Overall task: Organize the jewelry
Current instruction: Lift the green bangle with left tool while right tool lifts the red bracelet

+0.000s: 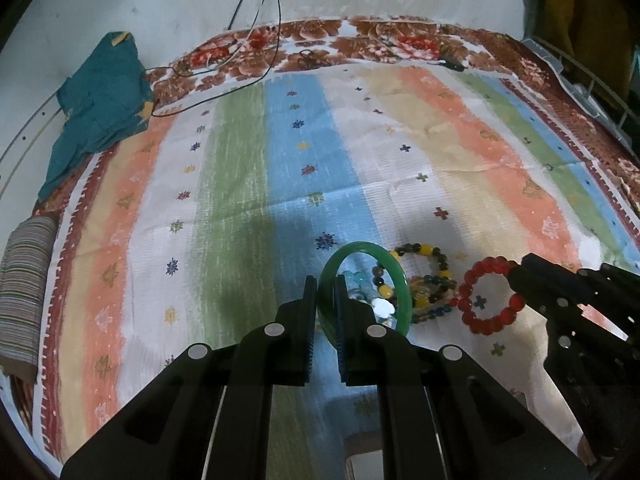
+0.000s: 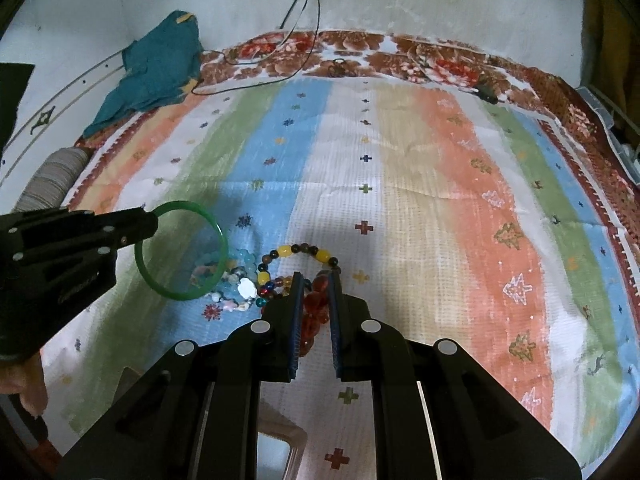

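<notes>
We see the left gripper [image 1: 325, 280] closed on the rim of a green bangle [image 1: 402, 280], holding it upright just above the striped cloth [image 1: 400, 140]. The right gripper [image 2: 316, 276] is closed on a red bead bracelet [image 2: 316, 304]. Between them, a yellow-and-dark bead bracelet [image 2: 298, 252] and a pale blue bead bracelet [image 2: 244, 260] lie on the cloth, touching each other.

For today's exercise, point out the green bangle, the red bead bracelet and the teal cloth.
green bangle [image 2: 181, 295]: right wrist view, bottom of ring.
red bead bracelet [image 1: 478, 326]: left wrist view, lower beads.
teal cloth [image 1: 100, 112]: left wrist view, cloth's middle.
</notes>
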Available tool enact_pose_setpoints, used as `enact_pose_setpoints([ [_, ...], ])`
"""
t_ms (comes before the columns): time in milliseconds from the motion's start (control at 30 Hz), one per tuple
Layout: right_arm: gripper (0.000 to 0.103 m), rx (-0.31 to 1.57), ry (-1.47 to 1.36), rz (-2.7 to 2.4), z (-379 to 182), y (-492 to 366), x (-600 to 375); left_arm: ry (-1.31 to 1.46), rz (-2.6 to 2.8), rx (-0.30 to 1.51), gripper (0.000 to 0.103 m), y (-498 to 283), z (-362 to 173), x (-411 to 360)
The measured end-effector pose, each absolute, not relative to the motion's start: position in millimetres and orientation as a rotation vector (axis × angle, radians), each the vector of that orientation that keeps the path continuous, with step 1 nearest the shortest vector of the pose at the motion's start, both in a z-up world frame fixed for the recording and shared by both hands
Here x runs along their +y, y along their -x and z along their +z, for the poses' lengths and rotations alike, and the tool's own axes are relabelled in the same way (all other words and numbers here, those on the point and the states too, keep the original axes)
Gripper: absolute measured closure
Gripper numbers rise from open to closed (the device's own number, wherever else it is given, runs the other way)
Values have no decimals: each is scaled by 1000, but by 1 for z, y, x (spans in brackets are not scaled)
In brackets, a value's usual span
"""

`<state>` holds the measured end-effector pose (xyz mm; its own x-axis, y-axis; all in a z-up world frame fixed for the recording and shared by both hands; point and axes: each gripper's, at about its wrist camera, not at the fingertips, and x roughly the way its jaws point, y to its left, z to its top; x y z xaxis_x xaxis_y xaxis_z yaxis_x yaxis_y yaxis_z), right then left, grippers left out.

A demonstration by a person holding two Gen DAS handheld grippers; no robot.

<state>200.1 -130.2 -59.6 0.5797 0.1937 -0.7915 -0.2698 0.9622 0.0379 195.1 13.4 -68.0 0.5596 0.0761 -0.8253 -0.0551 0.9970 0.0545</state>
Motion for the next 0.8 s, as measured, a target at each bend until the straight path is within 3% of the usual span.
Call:
enact_pose_setpoints([
  [267,91,896,73,277,-55,-187,-130,-37,67,924,94,-180,-54,2],
  [300,100,891,68,284,-54,-185,-130,-37,65,918,94,-176,-52,1],
  [333,102,879,66,288,-52,-183,-131,-36,64,915,94,-175,-51,0],
  [533,102,833,57,307,-38,-170,-131,-31,55,892,94,-164,-44,-4],
  [800,102,964,8,288,-63,-186,-143,-30,65,917,94,-168,-51,1],
])
